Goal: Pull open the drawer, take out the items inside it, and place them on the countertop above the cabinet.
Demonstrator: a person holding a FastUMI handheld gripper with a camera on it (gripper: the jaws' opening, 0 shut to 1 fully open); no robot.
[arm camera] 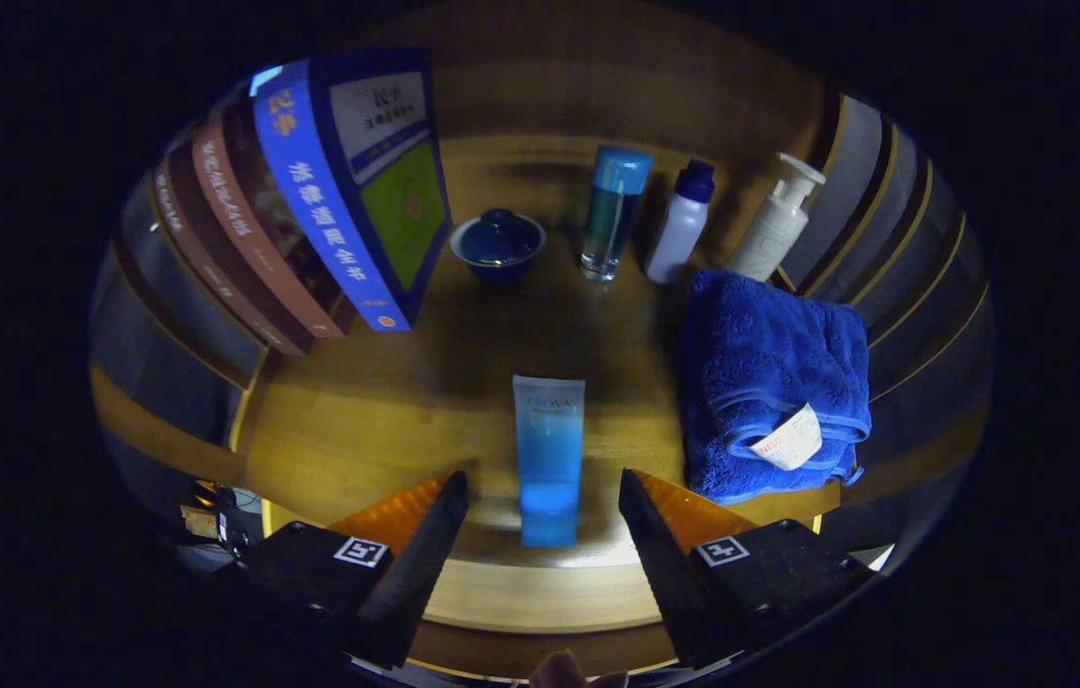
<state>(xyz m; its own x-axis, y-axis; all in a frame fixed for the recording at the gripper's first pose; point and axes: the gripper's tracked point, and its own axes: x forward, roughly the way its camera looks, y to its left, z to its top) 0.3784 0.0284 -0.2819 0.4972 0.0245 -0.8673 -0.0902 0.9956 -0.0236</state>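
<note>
Straddling the tube (549,459) — hand-held gripper (542,497) fingers parted.

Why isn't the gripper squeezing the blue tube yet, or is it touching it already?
Apart. In the gripper view, the gripper is open, and bare wood shows on both sides between the fingers and the blue tube lying between them.
</note>
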